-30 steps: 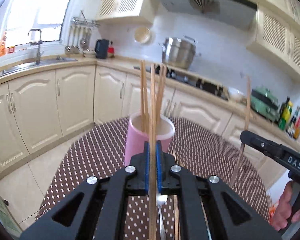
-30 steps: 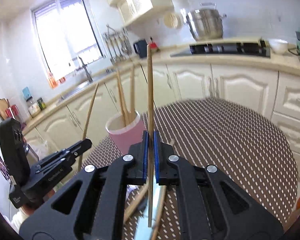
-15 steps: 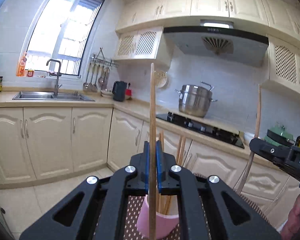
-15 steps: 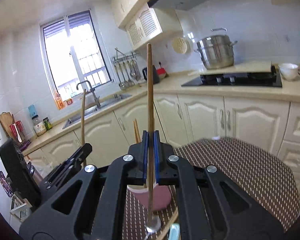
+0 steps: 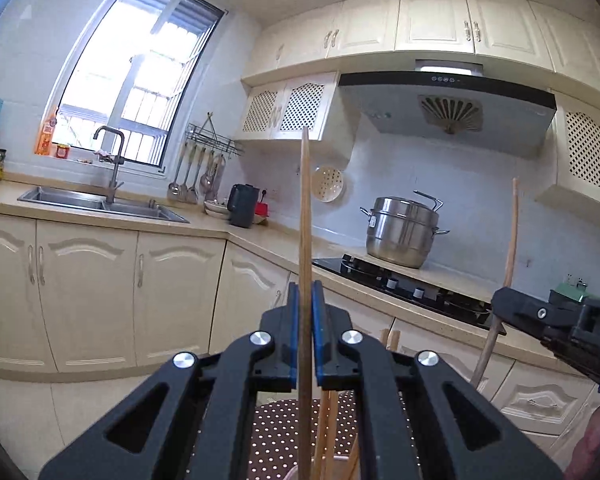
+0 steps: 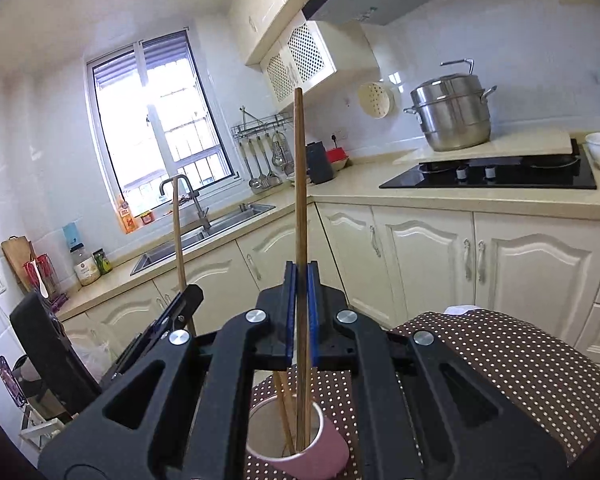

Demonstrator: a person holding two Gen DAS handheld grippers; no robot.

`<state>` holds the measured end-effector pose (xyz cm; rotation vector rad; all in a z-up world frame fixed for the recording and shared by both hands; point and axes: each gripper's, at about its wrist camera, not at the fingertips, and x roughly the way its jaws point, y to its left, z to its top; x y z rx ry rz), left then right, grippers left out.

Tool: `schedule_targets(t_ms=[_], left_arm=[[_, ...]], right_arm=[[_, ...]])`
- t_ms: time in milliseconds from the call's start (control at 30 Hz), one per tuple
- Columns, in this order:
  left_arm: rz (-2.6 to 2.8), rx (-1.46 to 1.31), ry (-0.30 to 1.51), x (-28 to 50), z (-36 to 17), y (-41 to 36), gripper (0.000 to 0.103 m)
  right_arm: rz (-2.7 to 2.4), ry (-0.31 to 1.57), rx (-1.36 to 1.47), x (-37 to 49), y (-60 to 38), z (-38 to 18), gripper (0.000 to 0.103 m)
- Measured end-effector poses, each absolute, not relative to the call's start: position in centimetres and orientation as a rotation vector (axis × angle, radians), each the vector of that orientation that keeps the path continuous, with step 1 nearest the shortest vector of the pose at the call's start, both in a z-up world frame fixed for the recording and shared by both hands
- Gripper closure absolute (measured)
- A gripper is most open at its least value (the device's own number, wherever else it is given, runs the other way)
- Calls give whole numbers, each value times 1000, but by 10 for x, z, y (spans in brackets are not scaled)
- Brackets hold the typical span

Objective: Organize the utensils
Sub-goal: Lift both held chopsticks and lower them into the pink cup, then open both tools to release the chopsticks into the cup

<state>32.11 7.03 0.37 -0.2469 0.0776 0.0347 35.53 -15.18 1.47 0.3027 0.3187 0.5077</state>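
With both claws raised, left claw [image 5: 305, 344] pinches a chopstick [image 5: 305, 216] upright; right claw [image 6: 300, 312] pinches another chopstick [image 6: 299, 184] above the pink cup [image 6: 300, 446] at 6 o'clock. Next: lower tips inside rim, release.

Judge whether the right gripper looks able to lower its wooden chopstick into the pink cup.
Probably yes: the right gripper holds the wooden chopstick upright above the pink cup, whose mouth is open.

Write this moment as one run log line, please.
left gripper: shut on chopstick | right gripper: shut on chopstick | above pink cup
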Motion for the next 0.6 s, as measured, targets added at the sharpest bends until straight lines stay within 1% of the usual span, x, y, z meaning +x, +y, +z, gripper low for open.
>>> schedule_targets(t_ms=[333,500,600], left_arm=[[18,-144,116,338,-38,62,97],[-11,-66,173,331,-57,58,93],[-24,-66,217,325,-66,61,92]], right_arm=[[569,423,297,382,-149,-22,97],[624,526,288,381,-144,-49,97],[640,560,261,377,-136,-60,97]])
